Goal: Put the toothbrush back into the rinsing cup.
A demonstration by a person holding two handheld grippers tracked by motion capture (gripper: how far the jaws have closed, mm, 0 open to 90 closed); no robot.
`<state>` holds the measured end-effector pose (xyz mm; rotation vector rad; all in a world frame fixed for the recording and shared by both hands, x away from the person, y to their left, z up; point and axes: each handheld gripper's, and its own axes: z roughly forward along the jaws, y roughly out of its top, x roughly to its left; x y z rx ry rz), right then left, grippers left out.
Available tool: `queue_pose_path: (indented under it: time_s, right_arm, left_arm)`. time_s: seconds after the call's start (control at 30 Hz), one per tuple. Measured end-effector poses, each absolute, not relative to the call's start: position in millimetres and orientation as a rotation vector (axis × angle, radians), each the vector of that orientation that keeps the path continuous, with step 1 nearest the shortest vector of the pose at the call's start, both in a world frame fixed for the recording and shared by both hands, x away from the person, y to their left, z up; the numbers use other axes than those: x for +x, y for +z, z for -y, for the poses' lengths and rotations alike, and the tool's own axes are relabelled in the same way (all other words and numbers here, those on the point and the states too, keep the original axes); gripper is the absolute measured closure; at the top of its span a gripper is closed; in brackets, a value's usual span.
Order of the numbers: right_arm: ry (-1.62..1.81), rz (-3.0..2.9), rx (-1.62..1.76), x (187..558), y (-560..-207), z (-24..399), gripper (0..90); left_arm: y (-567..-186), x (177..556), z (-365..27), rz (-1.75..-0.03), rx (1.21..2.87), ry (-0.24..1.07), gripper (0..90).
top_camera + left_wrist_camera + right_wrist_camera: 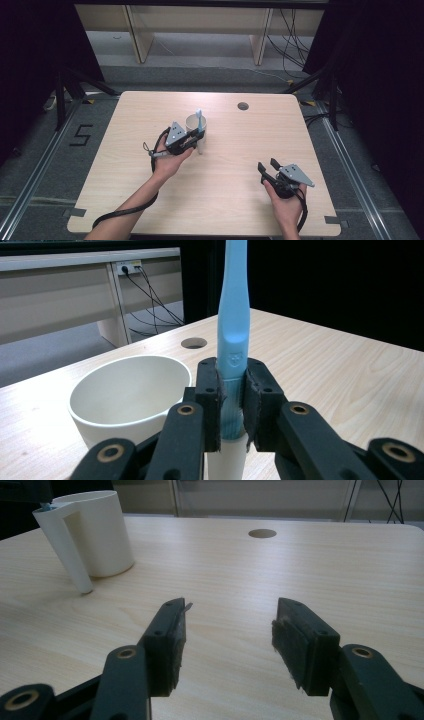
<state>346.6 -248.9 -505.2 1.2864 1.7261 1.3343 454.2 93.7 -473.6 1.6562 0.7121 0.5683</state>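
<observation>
Left gripper [232, 405] over toothbrush's [233, 315] lower end

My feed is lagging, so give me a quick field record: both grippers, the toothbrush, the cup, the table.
left gripper: shut on the blue toothbrush, gripping its handle
toothbrush: upright, lower end in the cup's side tube
cup: cream, upright, appears empty inside, left of the toothbrush in the left gripper view
right gripper: open, nothing between the jaws, near the table's right front
table: light wood, round hole near the far edge
</observation>
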Motion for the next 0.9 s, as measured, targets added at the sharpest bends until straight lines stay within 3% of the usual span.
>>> queue_pose_path:
  time_s: [0.53,0.87,0.9]
  right_arm:
    - [1.324,-1.72,1.267,347.4,-505.8,249.6,47.3]
    - [1.333,-1.72,1.277,347.2,-505.9,249.0,47.2]
    - [1.337,-1.732,1.28,347.2,-506.0,249.3,47.2]
  left_arm:
    - [-477.3,454.6,-94.5,-0.724,1.663,0.566,76.8]
    - [-475.9,452.0,-97.0,-0.741,1.648,0.556,63.7]
    - [-475.6,451.3,-97.8,-0.742,1.65,0.549,58.3]
